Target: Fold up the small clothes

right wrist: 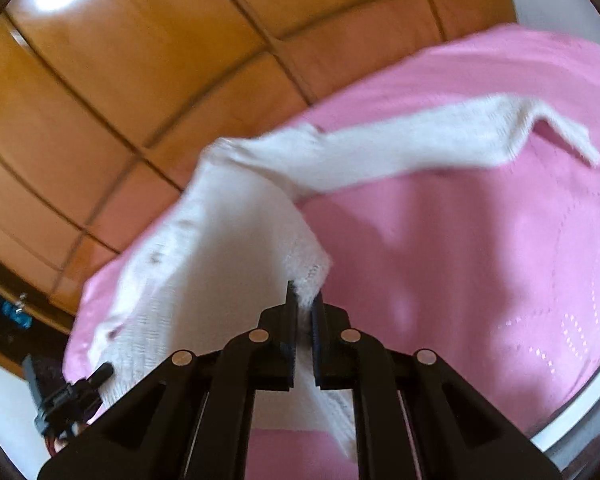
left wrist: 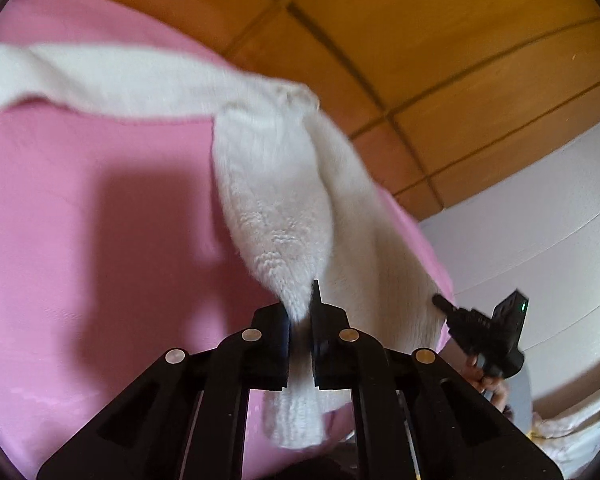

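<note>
A white knitted garment point(left wrist: 276, 200) is lifted above a pink cloth point(left wrist: 80, 200). My left gripper point(left wrist: 300, 320) is shut on one bunched edge of it. My right gripper point(right wrist: 305, 312) is shut on another edge of the same garment point(right wrist: 220, 240), which hangs stretched between the two. A long white sleeve point(right wrist: 440, 140) trails over the pink cloth point(right wrist: 480, 240). The right gripper also shows at the right of the left wrist view point(left wrist: 440, 302), and the left gripper at the lower left of the right wrist view point(right wrist: 104, 370).
The pink cloth covers the work surface. Behind it is orange-brown wooden panelling point(left wrist: 420, 40), point(right wrist: 120, 80). A white wall point(left wrist: 540, 220) is at the right of the left wrist view. A hand point(left wrist: 496, 388) holds the right gripper.
</note>
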